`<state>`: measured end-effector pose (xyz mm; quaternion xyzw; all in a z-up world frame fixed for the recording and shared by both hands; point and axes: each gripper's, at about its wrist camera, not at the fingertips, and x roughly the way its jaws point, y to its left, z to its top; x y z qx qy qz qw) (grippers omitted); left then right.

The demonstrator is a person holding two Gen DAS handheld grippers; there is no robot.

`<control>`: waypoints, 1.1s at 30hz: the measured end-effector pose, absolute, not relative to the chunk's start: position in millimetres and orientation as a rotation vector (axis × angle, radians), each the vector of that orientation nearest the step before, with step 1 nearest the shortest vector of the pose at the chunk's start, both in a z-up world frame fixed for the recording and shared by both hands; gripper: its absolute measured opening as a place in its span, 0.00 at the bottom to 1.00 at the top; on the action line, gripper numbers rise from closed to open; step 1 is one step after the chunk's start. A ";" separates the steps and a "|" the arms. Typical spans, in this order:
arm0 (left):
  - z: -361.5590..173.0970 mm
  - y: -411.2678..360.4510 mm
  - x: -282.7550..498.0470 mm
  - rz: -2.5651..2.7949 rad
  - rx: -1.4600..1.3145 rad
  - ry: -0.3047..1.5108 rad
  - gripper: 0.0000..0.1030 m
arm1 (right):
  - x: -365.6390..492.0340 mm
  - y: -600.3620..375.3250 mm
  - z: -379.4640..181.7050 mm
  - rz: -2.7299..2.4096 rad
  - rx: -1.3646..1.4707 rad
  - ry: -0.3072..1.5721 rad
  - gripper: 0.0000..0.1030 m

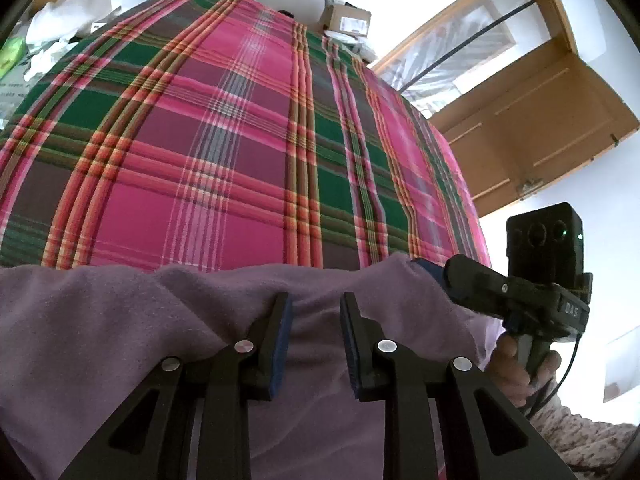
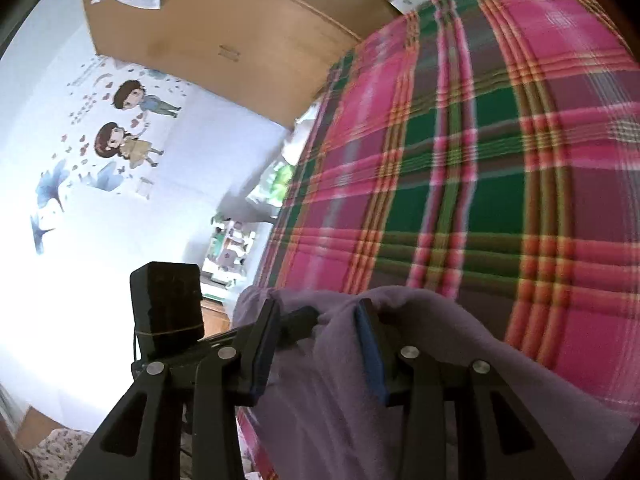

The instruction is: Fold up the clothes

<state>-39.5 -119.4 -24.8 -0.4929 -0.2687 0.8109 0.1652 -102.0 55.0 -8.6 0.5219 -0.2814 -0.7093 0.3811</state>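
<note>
A soft purple garment (image 1: pixel 120 340) lies across the near edge of a bed covered in a pink and green plaid sheet (image 1: pixel 240 140). My left gripper (image 1: pixel 314 300) is shut on a bunch of its raised edge, with cloth filling the gap between the blue pads. My right gripper (image 1: pixel 440 272), held by a hand (image 1: pixel 516 364), pinches the same edge further right. In the right wrist view the garment (image 2: pixel 440 360) drapes over the right gripper (image 2: pixel 318 308), whose fingers clamp a thick fold. The left gripper (image 2: pixel 308 318) shows just beyond, close by.
Cardboard boxes (image 1: pixel 346 20) and white clutter (image 1: pixel 60 28) sit at the far side of the bed. A wooden door (image 1: pixel 532 120) stands to the right. A brown wardrobe (image 2: pixel 224 28) and a wall with cartoon stickers (image 2: pixel 124 128) lie to the left of the plaid sheet (image 2: pixel 480 160).
</note>
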 end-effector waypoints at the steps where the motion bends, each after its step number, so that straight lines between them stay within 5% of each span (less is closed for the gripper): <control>1: -24.9 -119.7 -39.4 2.310 -1.404 -0.764 0.25 | -102.1 58.2 -11.0 -1.794 1.363 -0.709 0.40; 18: -25.4 -118.2 -41.3 2.306 -1.406 -0.753 0.25 | -108.3 37.2 -19.7 -1.681 1.370 -0.610 0.40; 24: -21.7 -113.0 -46.1 2.307 -1.385 -0.722 0.25 | -117.2 35.8 -3.4 -1.814 1.318 -0.515 0.22; 33: -15.9 -83.7 -68.8 2.277 -1.371 -0.584 0.25 | -132.6 45.9 -10.0 -1.887 1.454 -0.378 0.22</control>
